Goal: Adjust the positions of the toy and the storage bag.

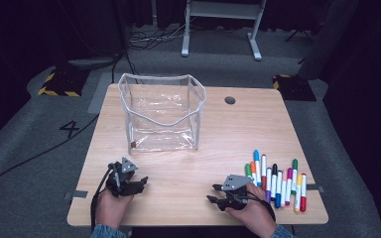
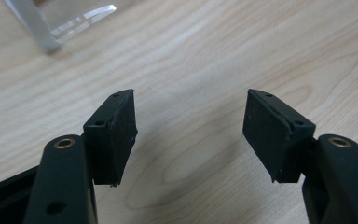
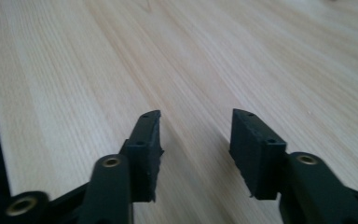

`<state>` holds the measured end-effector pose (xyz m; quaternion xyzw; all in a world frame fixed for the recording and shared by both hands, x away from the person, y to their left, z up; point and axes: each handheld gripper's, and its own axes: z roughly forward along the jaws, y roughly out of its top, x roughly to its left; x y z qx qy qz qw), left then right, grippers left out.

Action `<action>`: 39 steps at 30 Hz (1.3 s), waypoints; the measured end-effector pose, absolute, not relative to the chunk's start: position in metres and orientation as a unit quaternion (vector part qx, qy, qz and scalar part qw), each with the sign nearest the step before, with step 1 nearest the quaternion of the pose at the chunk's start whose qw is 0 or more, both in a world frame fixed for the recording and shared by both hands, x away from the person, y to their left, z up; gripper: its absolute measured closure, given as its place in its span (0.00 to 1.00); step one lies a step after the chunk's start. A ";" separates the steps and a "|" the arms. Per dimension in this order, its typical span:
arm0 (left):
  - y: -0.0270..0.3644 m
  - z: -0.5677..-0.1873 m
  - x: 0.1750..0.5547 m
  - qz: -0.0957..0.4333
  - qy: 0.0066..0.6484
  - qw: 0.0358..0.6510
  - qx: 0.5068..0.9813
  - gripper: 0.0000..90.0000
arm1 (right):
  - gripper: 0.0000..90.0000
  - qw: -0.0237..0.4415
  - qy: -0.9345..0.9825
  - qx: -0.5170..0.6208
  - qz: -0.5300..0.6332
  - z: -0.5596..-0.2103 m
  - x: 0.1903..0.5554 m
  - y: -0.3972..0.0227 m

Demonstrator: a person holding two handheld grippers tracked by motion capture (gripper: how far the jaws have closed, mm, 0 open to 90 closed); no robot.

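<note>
I hold the left claw [image 1: 140, 181] and right claw [image 1: 214, 192] open and empty over the bench [image 1: 188, 168]; the floor reads "4" [image 1: 70, 129].

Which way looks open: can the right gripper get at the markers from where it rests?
Probably yes. The right gripper sits open on the table, the markers lie just beside that hand with nothing between, though its jaws point away from them.
</note>
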<state>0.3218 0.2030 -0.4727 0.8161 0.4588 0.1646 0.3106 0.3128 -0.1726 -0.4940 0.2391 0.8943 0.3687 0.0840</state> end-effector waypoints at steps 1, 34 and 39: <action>0.205 -0.467 0.323 0.169 0.456 0.315 0.815 0.39 | 0.64 0.062 0.894 0.257 0.361 -0.490 0.314 -0.173; 0.243 -0.419 0.335 0.190 0.498 0.378 0.757 0.34 | 0.72 0.120 0.865 0.263 0.409 -0.412 0.445 -0.147; 0.244 -0.425 0.338 0.185 0.498 0.376 0.759 0.34 | 0.74 0.123 0.862 0.261 0.417 -0.418 0.461 -0.138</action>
